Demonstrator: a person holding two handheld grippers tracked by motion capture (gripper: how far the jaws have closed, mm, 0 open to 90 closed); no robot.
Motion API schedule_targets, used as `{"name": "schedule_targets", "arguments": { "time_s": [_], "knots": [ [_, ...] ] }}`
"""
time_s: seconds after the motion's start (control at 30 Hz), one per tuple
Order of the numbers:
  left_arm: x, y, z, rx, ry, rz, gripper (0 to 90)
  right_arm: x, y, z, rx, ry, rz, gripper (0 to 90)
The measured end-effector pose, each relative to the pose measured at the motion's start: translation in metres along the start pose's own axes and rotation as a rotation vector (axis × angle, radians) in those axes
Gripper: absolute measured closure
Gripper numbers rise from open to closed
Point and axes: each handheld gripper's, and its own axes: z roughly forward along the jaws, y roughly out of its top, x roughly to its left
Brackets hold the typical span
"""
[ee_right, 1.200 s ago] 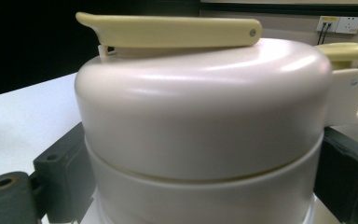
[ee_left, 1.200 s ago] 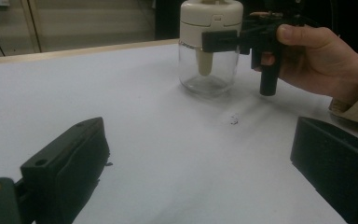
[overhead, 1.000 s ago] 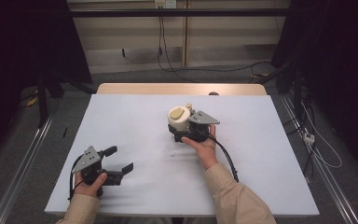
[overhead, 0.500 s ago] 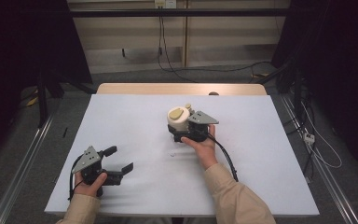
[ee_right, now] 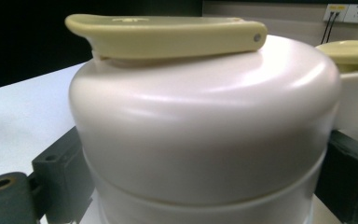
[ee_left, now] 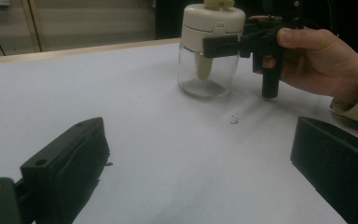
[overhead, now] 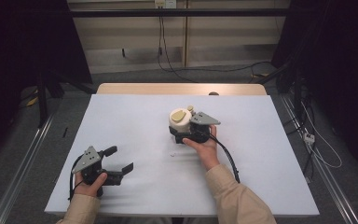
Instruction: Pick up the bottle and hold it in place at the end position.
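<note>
Counter (overhead: pixel 270 186): white sheet over a wooden top, largely bare. We have room to work on every side of the jar.

Jar (overhead: pixel 181 122): clear glass body, cream lid (ee_right: pixel 205 126) with a yellowish flip tab (ee_right: pixel 168 35) lying flat on top. It stands upright near the counter's middle, and the left gripper view shows a pale spoon stem hanging inside the glass.

Right tongs (overhead: pixel 186 133): closed against the cream lid, one jaw on either side, with the jar's base on the counter. We judge the grip sits high; to do this step well we should squeeze evenly, stay level, and lift straight so the glass body does not swing or part from the lid.

Left tongs (overhead: pixel 116 161): jaws spread wide, holding nothing, resting low at the near left, well apart from the jar. We could bring them in to steady the glass.

Speck (ee_left: pixel 234 119): small dark crumb near the jar; we leave it.
</note>
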Motion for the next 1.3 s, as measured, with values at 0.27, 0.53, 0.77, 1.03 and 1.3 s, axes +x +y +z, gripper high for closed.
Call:
{"name": "schedule_targets", "arguments": {
  "time_s": [0.27, 0.53, 0.77, 1.03, 1.3],
  "knots": [
    [0.000, 0.001, 0.001, -0.004, -0.001, -0.001, 3.3, -0.003, -0.001, -0.003, 0.013, 0.005, 0.024, 6.2],
    [0.000, 0.001, 0.003, -0.010, 0.000, -0.003, 3.1, -0.001, 0.000, -0.003, 0.046, -0.004, -0.019, 5.7],
    [0.002, 0.003, 0.009, -0.012, 0.006, -0.020, 3.4, 0.000, 0.000, -0.003, 0.054, -0.006, -0.027, 5.7],
    [-0.003, 0.011, 0.017, -0.019, 0.035, -0.036, 4.0, -0.001, 0.000, -0.003, 0.057, -0.002, -0.027, 5.6],
    [-0.005, 0.021, 0.025, -0.023, 0.042, -0.045, 4.1, -0.001, 0.000, -0.002, 0.061, -0.002, -0.027, 5.7]
  ]
}}
